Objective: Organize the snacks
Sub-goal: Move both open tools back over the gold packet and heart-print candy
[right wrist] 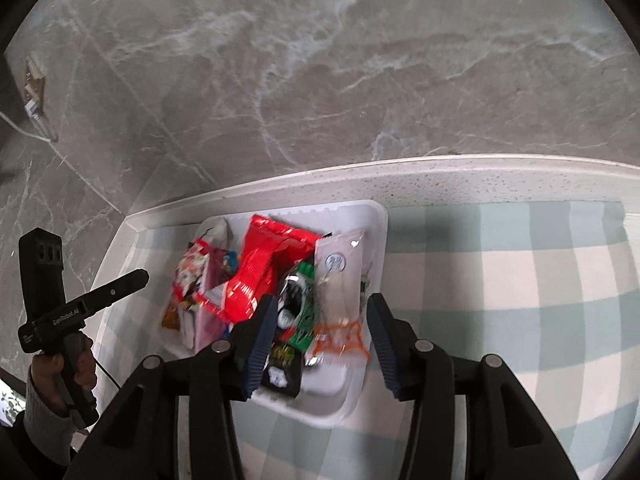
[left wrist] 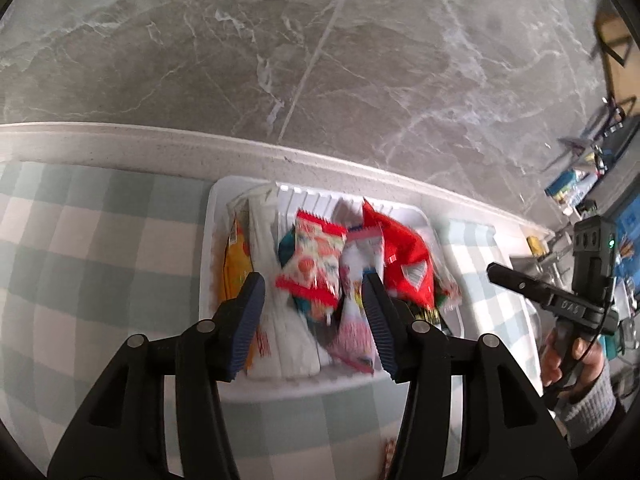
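Hovering above the checked cloth (left wrist: pixel 100 240), the left tool (left wrist: pixel 312 288) and right tool (right wrist: pixel 322 312) both stand partly open, gripping nothing. Just beyond them a white tray (right wrist: pixel 376 220) on the desk (right wrist: pixel 480 176) holds the snack packets (left wrist: pixel 312 264), a red bag (right wrist: pixel 264 264) among them. Filling looks almost complete; next comes finding any stray packet, perhaps one at the cloth's near edge.

Grey marble floor (left wrist: pixel 280 40) beyond a white speckled counter edge (right wrist: pixel 480 176).
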Demonstrator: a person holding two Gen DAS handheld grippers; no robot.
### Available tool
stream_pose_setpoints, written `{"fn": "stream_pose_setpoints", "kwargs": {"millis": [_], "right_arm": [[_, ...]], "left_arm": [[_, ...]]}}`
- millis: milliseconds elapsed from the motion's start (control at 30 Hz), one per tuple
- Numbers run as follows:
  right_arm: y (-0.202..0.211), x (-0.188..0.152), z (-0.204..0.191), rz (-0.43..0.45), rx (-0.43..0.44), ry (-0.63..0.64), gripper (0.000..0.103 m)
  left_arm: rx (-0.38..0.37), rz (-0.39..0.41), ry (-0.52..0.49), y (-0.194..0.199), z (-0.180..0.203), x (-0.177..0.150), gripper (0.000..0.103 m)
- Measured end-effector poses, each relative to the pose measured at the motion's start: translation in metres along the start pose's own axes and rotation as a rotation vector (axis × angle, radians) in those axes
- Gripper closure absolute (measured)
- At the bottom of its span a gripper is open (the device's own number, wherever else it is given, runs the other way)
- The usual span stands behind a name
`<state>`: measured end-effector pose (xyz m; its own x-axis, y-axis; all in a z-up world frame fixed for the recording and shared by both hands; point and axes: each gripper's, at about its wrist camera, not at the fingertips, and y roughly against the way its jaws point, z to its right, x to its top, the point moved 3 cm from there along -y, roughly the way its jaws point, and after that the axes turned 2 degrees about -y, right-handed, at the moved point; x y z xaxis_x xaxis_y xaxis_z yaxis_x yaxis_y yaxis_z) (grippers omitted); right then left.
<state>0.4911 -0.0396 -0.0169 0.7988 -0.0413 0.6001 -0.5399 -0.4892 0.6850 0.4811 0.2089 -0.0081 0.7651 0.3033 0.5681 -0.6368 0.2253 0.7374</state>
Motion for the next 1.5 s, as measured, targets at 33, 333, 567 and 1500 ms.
{"fn": "stream_pose_setpoints", "kwargs": {"millis": [33,333,567,1500], "right_arm": [[0.004,-0.003,-0.003,0.002,-0.002,0.004,0.053],[0.04,-0.064,-0.038,-0.016,-0.015,0.094,0.051],[0.053,-0.13,-0.066,-0.08,-0.013,0.148,0.05],[0.039,-0.29,-0.128,-0.31,-0.065,0.232,0.047]], "left_arm": [[0.003,-0.002,-0.009,0.004,0.002,-0.005,0.055],[0.008,-0.054,-0.073,0.028,0.025,-0.066,0.054],[0.008,-0.109,-0.122,0.038,0.044,-0.118,0.054],[-0.03,-0.234,-0.288,0.031,0.087,-0.188,0.051]]}}
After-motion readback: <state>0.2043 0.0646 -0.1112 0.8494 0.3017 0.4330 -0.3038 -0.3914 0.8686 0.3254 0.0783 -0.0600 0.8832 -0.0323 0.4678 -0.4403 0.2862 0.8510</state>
